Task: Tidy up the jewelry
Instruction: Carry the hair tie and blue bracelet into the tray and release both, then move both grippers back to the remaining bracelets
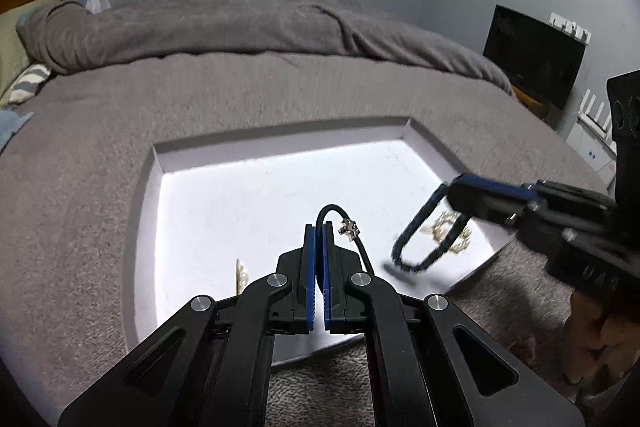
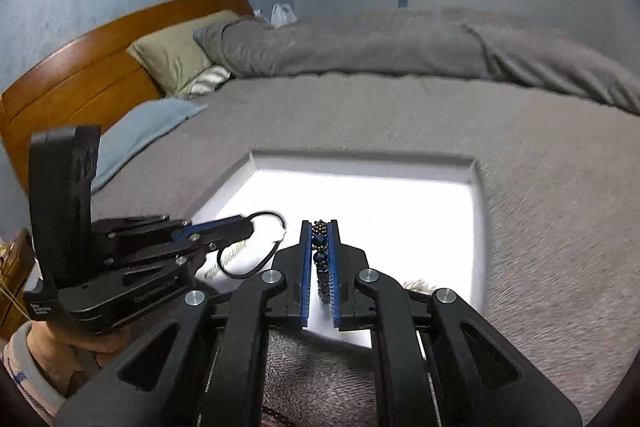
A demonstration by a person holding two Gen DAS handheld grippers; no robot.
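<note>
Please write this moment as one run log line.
left gripper: shut on black cord | right gripper: shut on blue beaded bracelet | both over white tray on bed

A black cord necklace (image 1: 362,239) with a small silver charm loops up at the frame's centre, above the white tray (image 1: 224,195). A dark blue beaded bracelet (image 1: 420,239) hangs at right. Pale gold jewelry (image 1: 448,231) lies on the tray behind it; a pearly piece (image 1: 241,273) lies lower left.
</note>
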